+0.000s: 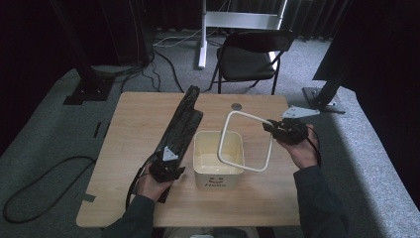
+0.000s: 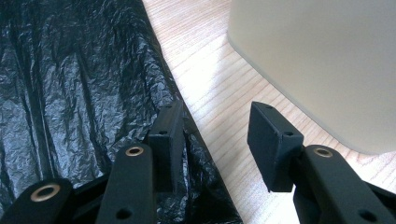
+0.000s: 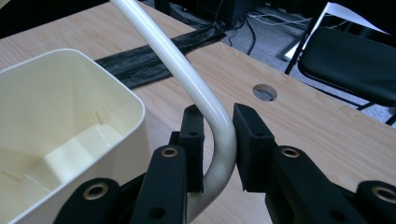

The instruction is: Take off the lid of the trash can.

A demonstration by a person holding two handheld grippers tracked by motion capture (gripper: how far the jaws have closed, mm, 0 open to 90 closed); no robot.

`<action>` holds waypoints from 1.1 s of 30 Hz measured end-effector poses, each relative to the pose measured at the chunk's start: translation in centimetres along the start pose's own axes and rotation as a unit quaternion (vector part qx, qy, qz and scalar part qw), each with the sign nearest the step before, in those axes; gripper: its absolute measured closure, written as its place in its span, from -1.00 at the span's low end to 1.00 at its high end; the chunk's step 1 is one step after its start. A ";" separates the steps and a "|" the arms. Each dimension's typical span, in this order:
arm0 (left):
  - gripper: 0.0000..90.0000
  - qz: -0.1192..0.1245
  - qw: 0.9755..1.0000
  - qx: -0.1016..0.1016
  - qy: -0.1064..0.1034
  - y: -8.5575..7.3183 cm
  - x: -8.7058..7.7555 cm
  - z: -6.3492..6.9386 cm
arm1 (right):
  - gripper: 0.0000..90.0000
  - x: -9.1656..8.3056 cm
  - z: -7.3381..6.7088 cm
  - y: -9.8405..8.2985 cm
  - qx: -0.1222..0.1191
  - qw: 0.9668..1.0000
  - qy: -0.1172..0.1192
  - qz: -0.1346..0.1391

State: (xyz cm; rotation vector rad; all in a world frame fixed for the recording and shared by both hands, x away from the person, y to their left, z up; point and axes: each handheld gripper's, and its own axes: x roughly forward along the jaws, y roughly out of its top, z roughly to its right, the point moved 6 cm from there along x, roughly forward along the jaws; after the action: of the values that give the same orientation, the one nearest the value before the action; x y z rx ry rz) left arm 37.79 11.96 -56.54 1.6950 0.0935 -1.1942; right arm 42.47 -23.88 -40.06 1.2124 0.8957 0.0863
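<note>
We've got the right gripper (image 3: 218, 154) clamped on the white ring's (image 1: 229, 130) right corner above the bin (image 1: 218, 173); left gripper (image 2: 215, 140) gapes beside the black bag (image 1: 182, 125), so keep the ring level

A: The high view is dim overall; the dark curtains at the back and both sides sink to near black, and only the light wooden table (image 1: 148, 114) and grey carpet catch soft light from above.

B: Shadows there are faint and diffuse. The picture is slightly soft, with little detail in the dark corners.

A: The left gripper view is brighter: the crinkled black plastic bag (image 2: 70, 84) shows small specular glints, and the wood has a pale glare patch beside the cream plastic bin (image 2: 322, 60).

B: In the right gripper view the glossy white tube ring (image 3: 187, 74) carries a highlight streak, and the background chair looks soft.
</note>
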 end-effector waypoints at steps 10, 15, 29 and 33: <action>0.25 -0.001 1.000 -0.001 0.000 0.0 0.0 0.0 | 0.67 -0.7 1.6 -1.3 0.009 1.000 -0.019 -0.013; 0.25 0.000 1.000 -0.001 0.000 0.0 0.0 0.0 | 0.67 -1.1 2.4 -1.8 0.013 0.999 -0.029 -0.017; 0.25 -0.001 1.000 -0.001 0.000 0.0 0.0 0.0 | 0.67 -1.9 4.3 -3.6 0.038 0.998 -0.050 -0.021; 0.25 -0.002 1.000 -0.001 0.000 0.0 0.1 0.0 | 0.68 -2.1 4.6 -4.0 0.041 0.997 -0.056 -0.024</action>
State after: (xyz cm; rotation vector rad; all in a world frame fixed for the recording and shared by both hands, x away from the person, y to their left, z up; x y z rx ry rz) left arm 37.79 11.93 -56.60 1.6940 0.0976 -1.1968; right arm 42.47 -30.07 -41.93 1.2588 0.8366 -0.0578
